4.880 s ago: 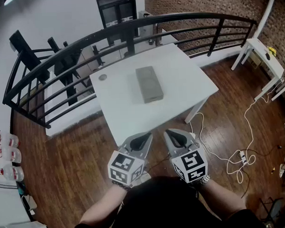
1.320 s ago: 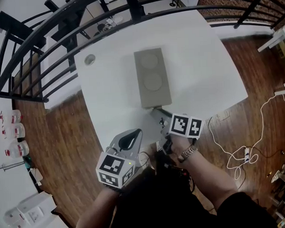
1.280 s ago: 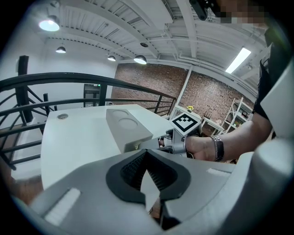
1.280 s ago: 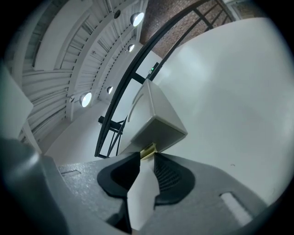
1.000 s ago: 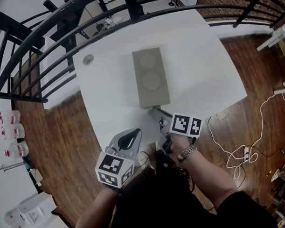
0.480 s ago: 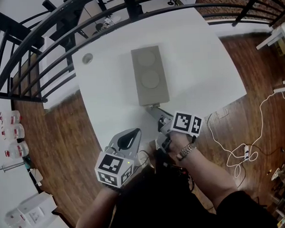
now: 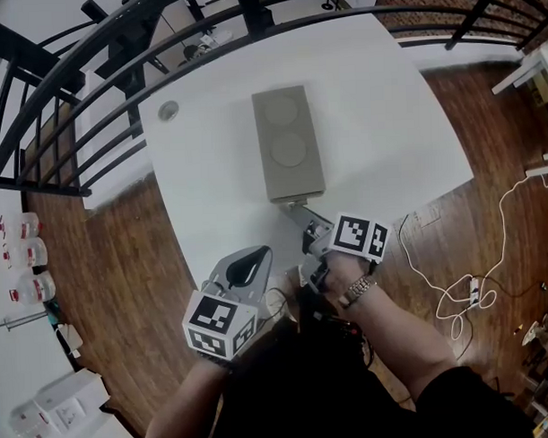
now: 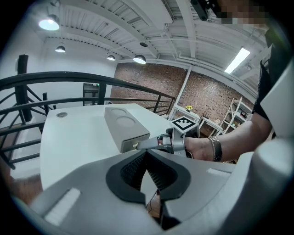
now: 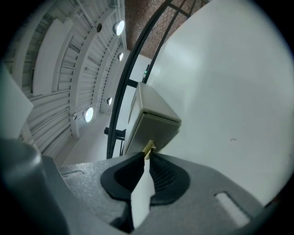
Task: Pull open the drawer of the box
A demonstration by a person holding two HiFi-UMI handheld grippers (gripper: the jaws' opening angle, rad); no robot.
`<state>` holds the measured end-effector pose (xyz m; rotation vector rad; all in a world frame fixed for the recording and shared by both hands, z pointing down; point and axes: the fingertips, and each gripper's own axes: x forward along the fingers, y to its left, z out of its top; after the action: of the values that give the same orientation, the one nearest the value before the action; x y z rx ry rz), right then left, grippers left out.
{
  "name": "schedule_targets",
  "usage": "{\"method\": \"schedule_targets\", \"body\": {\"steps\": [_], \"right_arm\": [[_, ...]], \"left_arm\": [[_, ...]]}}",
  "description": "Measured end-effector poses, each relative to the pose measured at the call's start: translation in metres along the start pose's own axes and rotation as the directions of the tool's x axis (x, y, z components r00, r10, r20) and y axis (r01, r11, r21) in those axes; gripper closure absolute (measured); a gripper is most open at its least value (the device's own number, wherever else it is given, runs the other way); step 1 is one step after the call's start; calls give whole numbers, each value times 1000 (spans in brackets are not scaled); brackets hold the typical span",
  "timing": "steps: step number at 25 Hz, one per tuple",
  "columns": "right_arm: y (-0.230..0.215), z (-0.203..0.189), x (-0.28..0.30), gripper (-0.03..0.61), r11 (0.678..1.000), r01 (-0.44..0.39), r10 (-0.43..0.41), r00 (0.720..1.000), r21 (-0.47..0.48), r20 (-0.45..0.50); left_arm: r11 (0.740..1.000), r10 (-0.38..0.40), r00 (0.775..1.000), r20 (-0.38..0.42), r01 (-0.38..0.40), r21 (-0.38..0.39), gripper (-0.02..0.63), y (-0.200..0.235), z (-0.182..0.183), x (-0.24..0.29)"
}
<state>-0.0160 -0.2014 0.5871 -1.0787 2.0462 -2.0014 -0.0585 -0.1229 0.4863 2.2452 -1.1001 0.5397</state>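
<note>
**Head view.**
- Desk (image 7: 378, 120): white, with a black railing (image 7: 116, 62) along its 12 o'clock side.
- Box (image 7: 287, 143): grey and oblong, with two round recesses in its top. It lies mid-desk, long axis running 12 to 6 o'clock.
- Drawer (image 7: 291, 198): in the box's 6 o'clock end, front flush with the box.
- Grommet (image 7: 169, 109): a round fitting in the desk, at 10 o'clock from the box.
- Right claw (image 7: 297, 213): tips at the drawer front, reaching in from 5 o'clock.
- Left claw (image 7: 260, 253): at 7 o'clock from the box, near the desk's edge and well apart from the box.
- Cable (image 7: 474, 287): white, on the wooden floor at 4 o'clock.

**Left gripper view.**
- Left claw (image 8: 146, 150): tips together, with nothing between them.
- Box (image 8: 121, 128): on the desk (image 8: 73, 142), at 11 o'clock from the tips.
- Right claw (image 8: 138, 146): its tip sits against the box's near end, and the hand (image 8: 197, 148) behind it wears a wristband (image 8: 213, 149).

**Right gripper view.**
- Right claw (image 9: 146, 153): jaws have just been closing. Their tips are now pinched on the pull tab (image 9: 148, 148), a small yellowish piece on the drawer (image 9: 154, 133).
- Drawer: set flush in the box (image 9: 151, 108), at 12 o'clock from the tips.
- Desk (image 9: 229, 92): fills the view from 1 to 4 o'clock.
</note>
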Motion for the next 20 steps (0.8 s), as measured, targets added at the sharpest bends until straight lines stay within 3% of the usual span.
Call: {"method": "schedule_targets", "body": {"steps": [20], "right_arm": [[-5, -30, -25, 555, 1000, 8, -8, 1000, 5, 15]], "left_arm": [[999, -19, 1000, 5, 19, 31, 603, -19, -11, -18]]}}
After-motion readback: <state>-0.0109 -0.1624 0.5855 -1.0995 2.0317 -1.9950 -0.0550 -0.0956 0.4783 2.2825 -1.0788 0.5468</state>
